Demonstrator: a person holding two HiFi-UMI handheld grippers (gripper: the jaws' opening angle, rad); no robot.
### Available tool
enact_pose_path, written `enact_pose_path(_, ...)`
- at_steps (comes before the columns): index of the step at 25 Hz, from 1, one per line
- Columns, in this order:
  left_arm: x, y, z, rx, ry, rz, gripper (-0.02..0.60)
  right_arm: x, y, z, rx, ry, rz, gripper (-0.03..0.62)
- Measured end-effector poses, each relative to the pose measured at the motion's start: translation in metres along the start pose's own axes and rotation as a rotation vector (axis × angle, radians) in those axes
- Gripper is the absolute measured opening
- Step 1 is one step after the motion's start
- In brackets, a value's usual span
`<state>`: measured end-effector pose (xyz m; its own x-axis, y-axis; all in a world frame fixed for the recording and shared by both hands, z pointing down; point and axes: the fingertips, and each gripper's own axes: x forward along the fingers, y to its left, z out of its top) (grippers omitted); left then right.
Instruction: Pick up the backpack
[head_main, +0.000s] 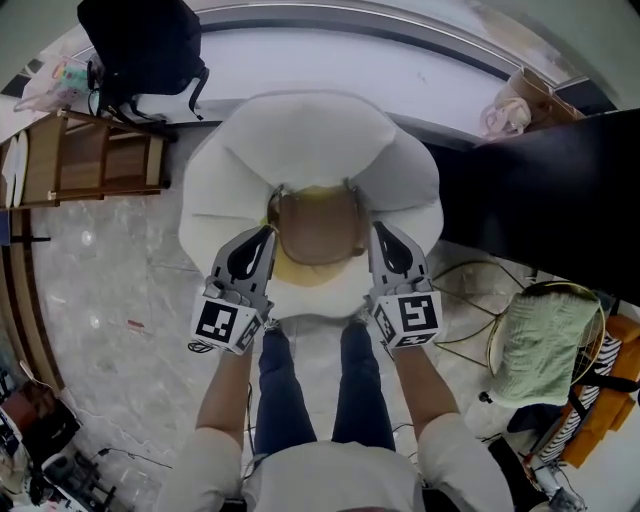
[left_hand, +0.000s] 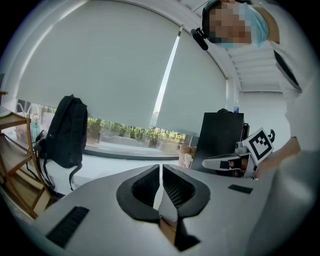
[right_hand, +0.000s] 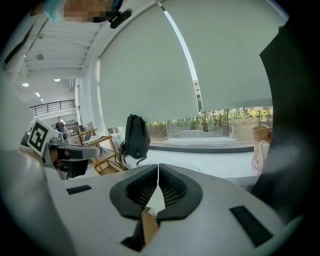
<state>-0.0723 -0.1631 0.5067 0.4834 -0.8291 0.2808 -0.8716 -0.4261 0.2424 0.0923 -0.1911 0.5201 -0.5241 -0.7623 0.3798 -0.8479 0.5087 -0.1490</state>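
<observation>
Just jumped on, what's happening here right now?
A person holds a gripper in each hand, side by side above a white round seat with a tan cushion. The left gripper and right gripper both have their jaws together, with nothing in them. The black backpack stands upright by the window, well away from both, not yet picked up.

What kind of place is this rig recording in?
Probably an indoor lounge or office corner by a large window. Roller blinds hang over a long window, the floor looks like polished stone, and a wooden rack stands beside the black backpack.
</observation>
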Motion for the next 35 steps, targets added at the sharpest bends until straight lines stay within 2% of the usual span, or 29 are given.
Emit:
enact_pose_path(15,0.036,0.021,-0.071,-0.021,0.053,0.011,0.041,0.037,-0.015,-0.068,-0.009,0.060,0.016,0.030)
enact_pose_path(35,0.066,0.048,-0.204,-0.081,0.179,0.049,0.041,0.075,-0.040,-0.191,0.012,0.168,0.027,0.031)
